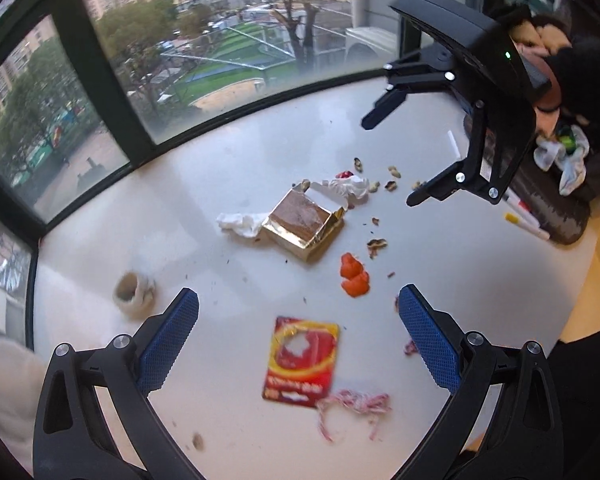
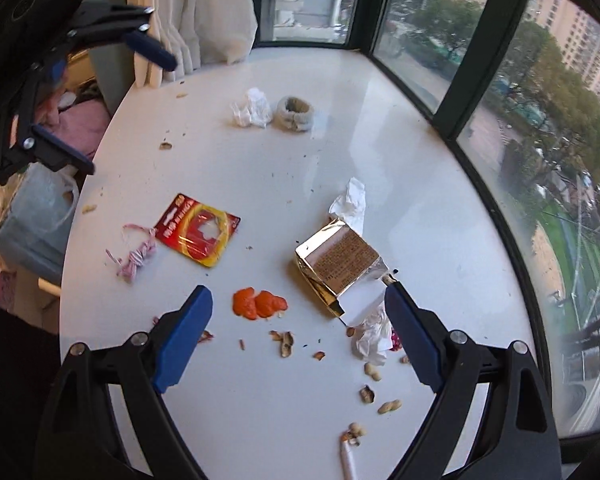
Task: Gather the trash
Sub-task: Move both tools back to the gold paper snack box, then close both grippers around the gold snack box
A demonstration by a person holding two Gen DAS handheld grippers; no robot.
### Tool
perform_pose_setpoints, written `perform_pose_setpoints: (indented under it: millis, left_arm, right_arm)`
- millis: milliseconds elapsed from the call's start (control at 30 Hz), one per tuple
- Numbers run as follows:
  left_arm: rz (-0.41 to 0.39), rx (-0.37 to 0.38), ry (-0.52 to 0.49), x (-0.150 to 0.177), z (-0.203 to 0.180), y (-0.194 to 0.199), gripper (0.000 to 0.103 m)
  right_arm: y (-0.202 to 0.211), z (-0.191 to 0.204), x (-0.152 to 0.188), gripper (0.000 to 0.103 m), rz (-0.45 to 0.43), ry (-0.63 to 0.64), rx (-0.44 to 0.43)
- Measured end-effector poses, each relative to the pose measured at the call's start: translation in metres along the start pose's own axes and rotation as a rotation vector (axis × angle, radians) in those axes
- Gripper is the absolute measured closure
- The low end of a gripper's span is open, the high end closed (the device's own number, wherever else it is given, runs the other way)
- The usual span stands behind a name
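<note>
Trash scattered on the white worktop: red wrapper lies at 12 o'clock just ahead of your left gripper, long axis running 12 to 6. Your right gripper faces orange peel. Both sets of fingers stand wide, holding nothing. Your left hand looks nearer the wrapper.

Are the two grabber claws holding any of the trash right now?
No. The left gripper and the right gripper are both open and empty, above the table. The red wrapper and gold box lie untouched.
</note>
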State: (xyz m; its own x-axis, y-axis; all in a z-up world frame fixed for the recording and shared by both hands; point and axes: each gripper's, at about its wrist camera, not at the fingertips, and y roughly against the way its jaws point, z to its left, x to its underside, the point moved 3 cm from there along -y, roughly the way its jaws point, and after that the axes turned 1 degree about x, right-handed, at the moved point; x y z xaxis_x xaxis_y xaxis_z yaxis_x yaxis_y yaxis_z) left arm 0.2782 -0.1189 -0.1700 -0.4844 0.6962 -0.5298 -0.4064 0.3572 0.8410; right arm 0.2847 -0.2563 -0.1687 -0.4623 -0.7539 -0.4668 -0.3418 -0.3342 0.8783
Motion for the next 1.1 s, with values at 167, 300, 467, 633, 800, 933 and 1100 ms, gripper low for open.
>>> perform_pose_setpoints:
  millis: [167, 300, 467, 633, 800, 933, 1100]
  left_arm:
    - [0.06, 0.032, -0.125, -0.019, -0.002, -0.058, 0.006]
    - [0.093, 0.056, -0.206, -0.026, -0.001, -0.101, 0.006]
    - [0.092, 0.082, -0.303, -0.03, 0.001, -0.143, 0.006]
    - [0.081, 0.114, -0.351, -0.039, 0.009, -0.173, 0.006]
    - [0.088, 0.16, -0.387, -0.042, 0.015, -0.2, 0.006]
    - [0.082, 0.2, -0.418, -0.042, 0.015, -0.215, 0.006]
    - [0.051, 0.207, -0.387, -0.047, 0.021, -0.219, 0.006]
  right_arm:
    - [-0.039, -0.022, 0.004, 0.018, 0.054, 0.113, -0.09]
    - [-0.068, -0.034, 0.006, 0.018, 0.099, 0.215, -0.145]
    - [-0.099, -0.047, 0.006, 0.018, 0.124, 0.332, -0.185]
    - [-0.123, -0.047, 0.003, 0.018, 0.128, 0.423, -0.25]
    - [-0.144, -0.049, 0.004, 0.018, 0.143, 0.483, -0.286]
    - [-0.153, -0.054, 0.007, 0.015, 0.126, 0.505, -0.293]
    - [-0.155, -0.063, 0.005, 0.015, 0.097, 0.503, -0.271]
